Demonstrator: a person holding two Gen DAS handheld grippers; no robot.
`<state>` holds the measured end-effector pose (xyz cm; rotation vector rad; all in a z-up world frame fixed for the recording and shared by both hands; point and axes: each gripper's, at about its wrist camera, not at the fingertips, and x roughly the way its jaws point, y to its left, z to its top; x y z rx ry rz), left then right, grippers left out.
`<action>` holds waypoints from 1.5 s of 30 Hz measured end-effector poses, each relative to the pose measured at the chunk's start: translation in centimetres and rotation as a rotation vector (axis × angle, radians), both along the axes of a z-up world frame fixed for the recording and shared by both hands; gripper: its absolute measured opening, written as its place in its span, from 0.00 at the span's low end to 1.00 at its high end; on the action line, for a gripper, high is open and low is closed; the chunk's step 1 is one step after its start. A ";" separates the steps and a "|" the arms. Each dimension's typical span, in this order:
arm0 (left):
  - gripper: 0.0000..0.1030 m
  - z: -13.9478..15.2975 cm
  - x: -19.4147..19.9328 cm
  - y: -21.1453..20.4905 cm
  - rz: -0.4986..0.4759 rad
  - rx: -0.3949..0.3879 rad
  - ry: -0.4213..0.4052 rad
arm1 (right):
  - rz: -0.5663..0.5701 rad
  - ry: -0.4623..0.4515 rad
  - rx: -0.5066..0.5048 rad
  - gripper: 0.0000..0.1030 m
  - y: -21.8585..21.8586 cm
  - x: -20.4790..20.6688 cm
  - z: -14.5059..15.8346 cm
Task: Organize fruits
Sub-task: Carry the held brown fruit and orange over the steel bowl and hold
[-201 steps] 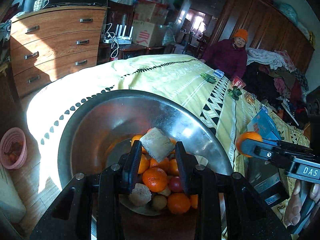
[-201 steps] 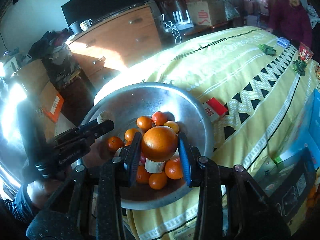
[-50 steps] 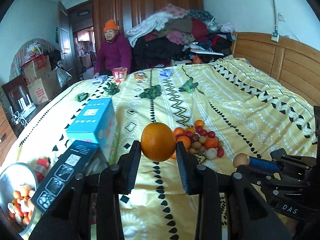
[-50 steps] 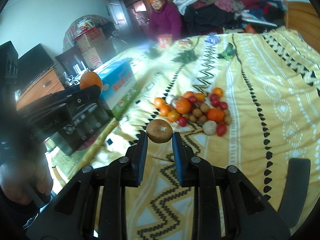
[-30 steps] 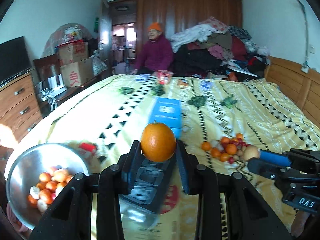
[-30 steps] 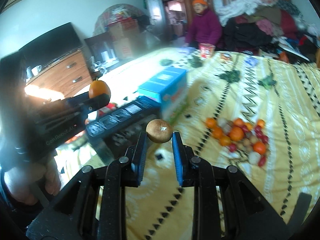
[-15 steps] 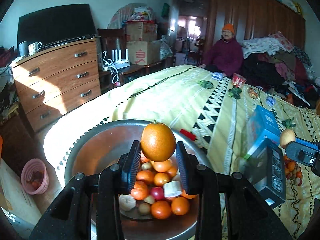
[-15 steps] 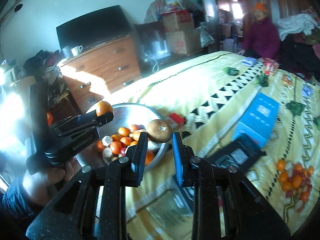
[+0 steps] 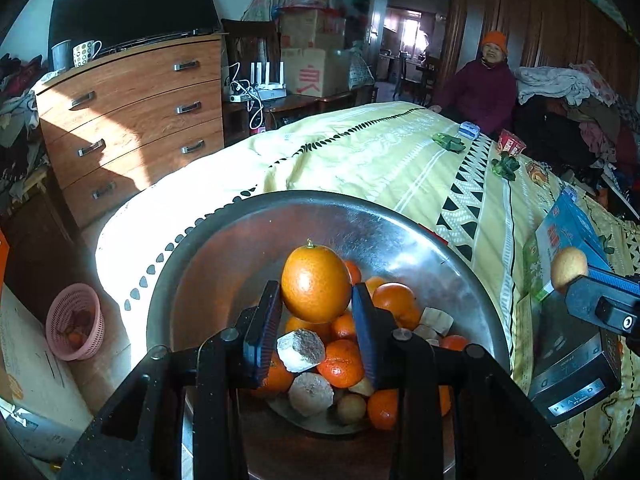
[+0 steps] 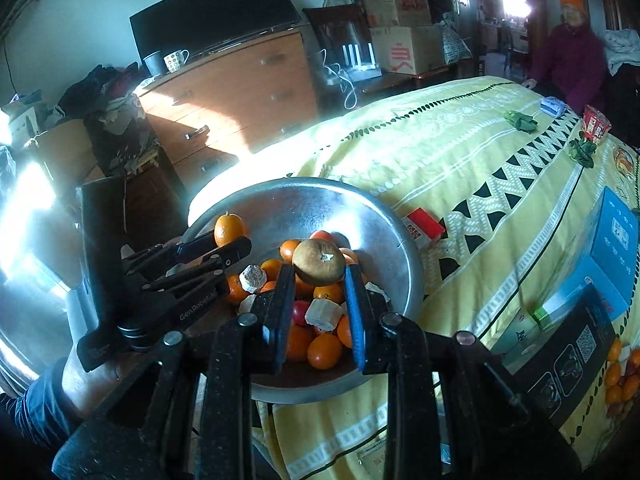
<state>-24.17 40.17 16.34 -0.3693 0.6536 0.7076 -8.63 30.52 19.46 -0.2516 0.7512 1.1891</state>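
Observation:
A steel bowl (image 9: 400,232) (image 10: 396,248) at the bed's corner holds several oranges, small red fruits and pale chunks. My left gripper (image 9: 316,308) is shut on a large orange (image 9: 315,282) and hangs over the bowl's middle; it also shows in the right wrist view (image 10: 228,242), at the bowl's left rim, with the orange (image 10: 228,229) in it. My right gripper (image 10: 319,280) is shut on a brown round fruit (image 10: 318,262) above the bowl. In the left wrist view that fruit (image 9: 568,268) shows at the right edge, just outside the bowl.
A yellow patterned bedspread (image 9: 360,160) covers the bed. A blue box (image 10: 616,252) and a black box (image 10: 568,340) lie right of the bowl, a small red pack (image 10: 422,226) at its rim. More fruit (image 10: 620,376) lies far right. A wooden dresser (image 9: 132,120), a pink basket (image 9: 74,322) and a seated person (image 9: 480,88) surround the bed.
Both grippers swung from the fruit pile on the bed, past the boxes, to the bowl and came closer over it. Each still holds its fruit.

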 end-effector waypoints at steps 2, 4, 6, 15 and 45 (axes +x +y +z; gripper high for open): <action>0.35 0.0 0.0 0.1 0.000 -0.002 -0.001 | -0.001 0.012 -0.006 0.25 0.4 0.1 -0.3; 0.35 -0.1 0.0 0.2 0.001 -0.002 0.000 | -0.002 0.015 -0.010 0.25 0.8 0.1 -0.3; 0.35 -0.2 0.1 0.3 0.001 -0.004 0.001 | -0.001 0.019 -0.014 0.25 1.1 0.0 -0.5; 0.35 -0.3 0.4 0.5 -0.001 -0.006 0.005 | 0.007 0.036 -0.023 0.25 2.0 -0.2 -1.2; 0.35 -1.4 2.0 0.1 0.008 0.090 0.079 | 0.001 0.078 -0.055 0.25 2.9 -0.2 -3.2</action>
